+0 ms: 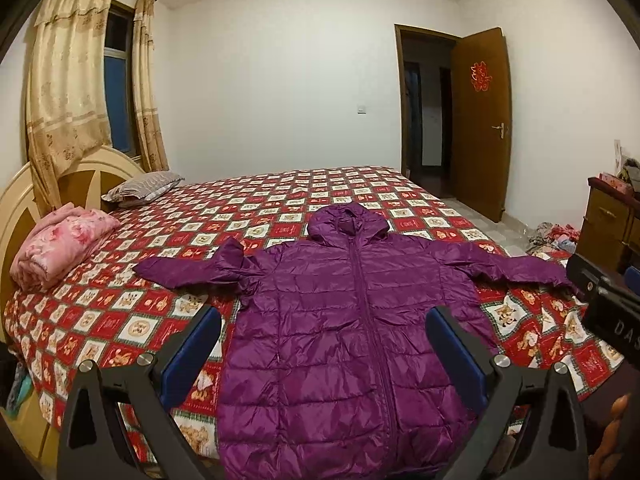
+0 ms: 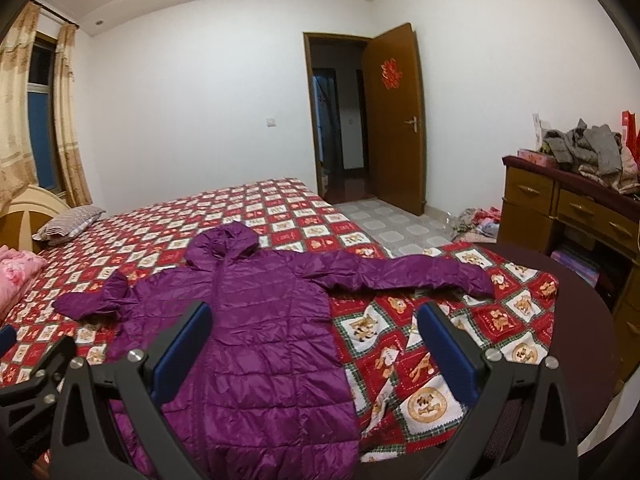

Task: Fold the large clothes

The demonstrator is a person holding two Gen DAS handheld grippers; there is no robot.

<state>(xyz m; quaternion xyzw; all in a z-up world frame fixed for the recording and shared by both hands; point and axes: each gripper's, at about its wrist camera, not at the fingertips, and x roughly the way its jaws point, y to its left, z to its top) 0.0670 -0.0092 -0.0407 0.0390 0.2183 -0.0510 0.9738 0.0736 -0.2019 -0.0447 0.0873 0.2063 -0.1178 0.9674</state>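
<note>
A purple hooded quilted jacket (image 1: 344, 320) lies flat, front up and zipped, on the bed, with both sleeves spread out sideways and the hood pointing away. It also shows in the right wrist view (image 2: 248, 320). My left gripper (image 1: 324, 336) is open and empty, held above the jacket's lower body. My right gripper (image 2: 316, 332) is open and empty, above the jacket's right edge and the bedspread. The right sleeve (image 2: 408, 272) reaches toward the bed's right edge. Part of the right gripper's body (image 1: 604, 300) shows in the left wrist view.
The bed has a red patterned bedspread (image 1: 120, 312), a folded pink quilt (image 1: 60, 244) and a striped pillow (image 1: 144, 186) by the headboard. A wooden dresser (image 2: 568, 216) with piled clothes stands right. Clothes lie on the floor (image 2: 476, 220) near an open door (image 2: 392, 120).
</note>
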